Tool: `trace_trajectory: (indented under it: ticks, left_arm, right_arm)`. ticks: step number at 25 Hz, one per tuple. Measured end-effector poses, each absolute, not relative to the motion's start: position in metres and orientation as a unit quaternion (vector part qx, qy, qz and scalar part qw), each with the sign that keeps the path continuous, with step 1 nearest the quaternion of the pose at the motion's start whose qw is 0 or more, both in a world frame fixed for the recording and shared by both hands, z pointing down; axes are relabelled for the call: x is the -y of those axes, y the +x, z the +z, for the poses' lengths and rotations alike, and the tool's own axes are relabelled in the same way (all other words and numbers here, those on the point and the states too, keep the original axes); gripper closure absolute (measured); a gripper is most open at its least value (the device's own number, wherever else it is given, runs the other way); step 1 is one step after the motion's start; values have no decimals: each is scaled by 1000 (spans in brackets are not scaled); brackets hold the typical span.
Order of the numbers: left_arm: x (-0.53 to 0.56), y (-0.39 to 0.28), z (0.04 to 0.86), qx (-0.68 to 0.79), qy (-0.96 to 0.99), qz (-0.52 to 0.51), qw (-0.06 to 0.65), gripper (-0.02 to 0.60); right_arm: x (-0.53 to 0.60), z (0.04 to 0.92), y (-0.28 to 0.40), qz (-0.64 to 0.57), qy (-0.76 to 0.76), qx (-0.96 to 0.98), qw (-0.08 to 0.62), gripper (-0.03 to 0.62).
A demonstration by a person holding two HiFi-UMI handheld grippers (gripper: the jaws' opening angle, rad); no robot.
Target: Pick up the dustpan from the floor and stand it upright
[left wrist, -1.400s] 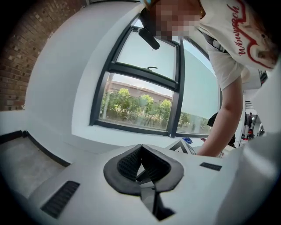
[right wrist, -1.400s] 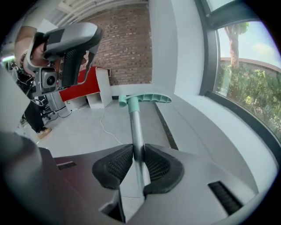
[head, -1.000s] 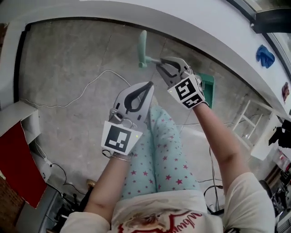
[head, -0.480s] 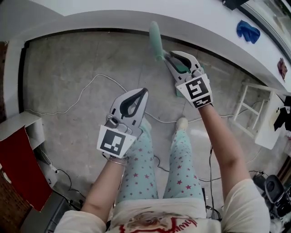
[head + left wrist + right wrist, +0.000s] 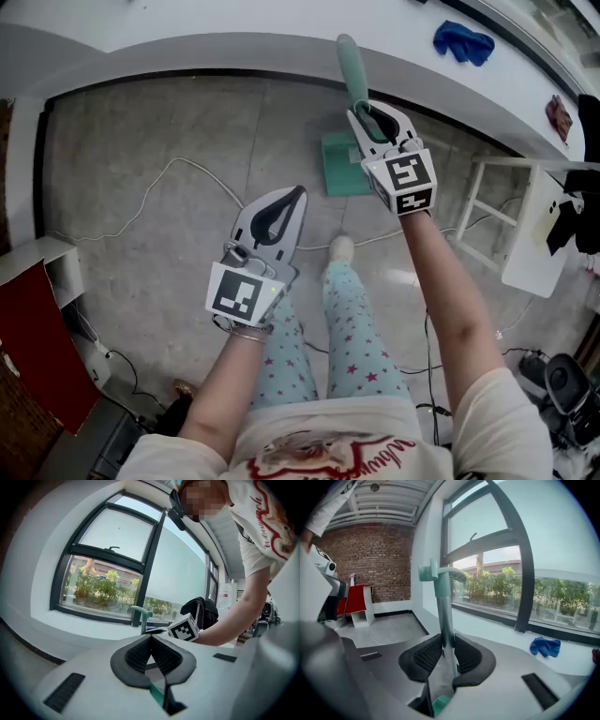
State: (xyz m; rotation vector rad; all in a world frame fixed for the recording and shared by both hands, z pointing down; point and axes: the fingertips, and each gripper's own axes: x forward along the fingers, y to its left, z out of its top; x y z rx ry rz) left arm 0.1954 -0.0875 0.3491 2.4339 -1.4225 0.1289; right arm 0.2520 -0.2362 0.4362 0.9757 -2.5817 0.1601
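Observation:
The dustpan has a green pan [image 5: 343,175], a metal shaft and a green handle [image 5: 352,67]. My right gripper [image 5: 370,112] is shut on the shaft just below the handle, and its jaws have just been closing tighter on it. In the right gripper view the shaft [image 5: 446,620] stands upright between the pads of the right gripper [image 5: 446,641], with the pan below. My left gripper [image 5: 296,194] hangs lower left of the dustpan, shut and empty. In the left gripper view its tips meet [image 5: 151,638], and the dustpan handle [image 5: 138,617] shows beyond them.
A white cable [image 5: 169,176] snakes over the grey floor. A white rack [image 5: 511,225] stands at the right. A blue cloth [image 5: 463,42] lies on the windowsill. A red board [image 5: 33,342] leans at the left. The person's legs [image 5: 352,328] are below the grippers.
The right gripper has carried the dustpan toward the window wall and tipped it upright, so the pan now hangs below the handle. The left gripper moved along, still shut.

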Motion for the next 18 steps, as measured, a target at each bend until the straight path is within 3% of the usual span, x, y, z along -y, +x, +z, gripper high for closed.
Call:
trace_trajectory:
  ticks: [8,18]
  left_arm:
    - [90,246,340,483,861,62,144,563]
    - [82,272,325,477,866,71,135,563]
  right_arm:
    - [257,443,321,83,381,901,189,503]
    - [275,447,341,123,384,895,189,503]
